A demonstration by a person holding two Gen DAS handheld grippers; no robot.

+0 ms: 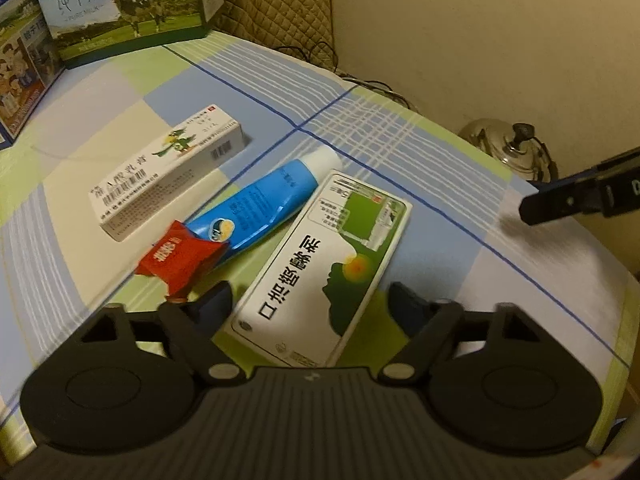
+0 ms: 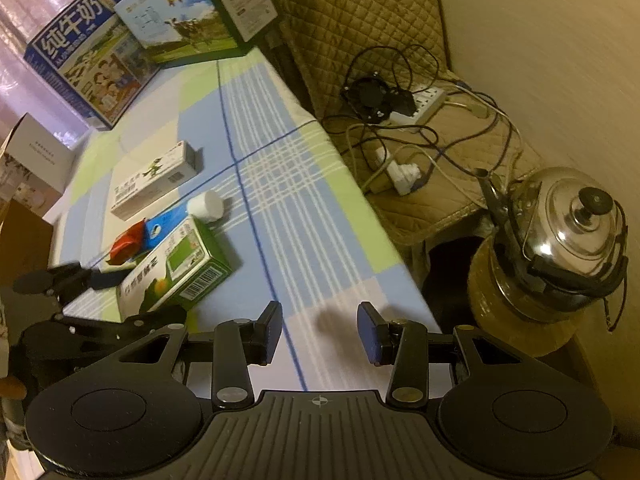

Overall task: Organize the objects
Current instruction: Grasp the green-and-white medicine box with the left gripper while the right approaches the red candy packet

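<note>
A green-and-white medicine box (image 1: 320, 268) lies on the checked cloth, its near end between the open fingers of my left gripper (image 1: 310, 304); touching cannot be told. A blue tube (image 1: 264, 204) with a white cap lies left of it. A red packet (image 1: 180, 260) rests on the tube's flat end. A long white ointment box (image 1: 168, 172) lies farther left. My right gripper (image 2: 320, 334) is open and empty over bare cloth, right of the green box (image 2: 176, 272). One right finger shows in the left wrist view (image 1: 560, 202).
Two milk cartons (image 1: 124, 4) (image 2: 84, 52) stand at the table's far end. The table's right edge (image 2: 380, 216) drops to a low quilted stand with a power strip and tangled cables (image 2: 404, 108). A steel kettle (image 2: 568, 228) stands beyond the edge.
</note>
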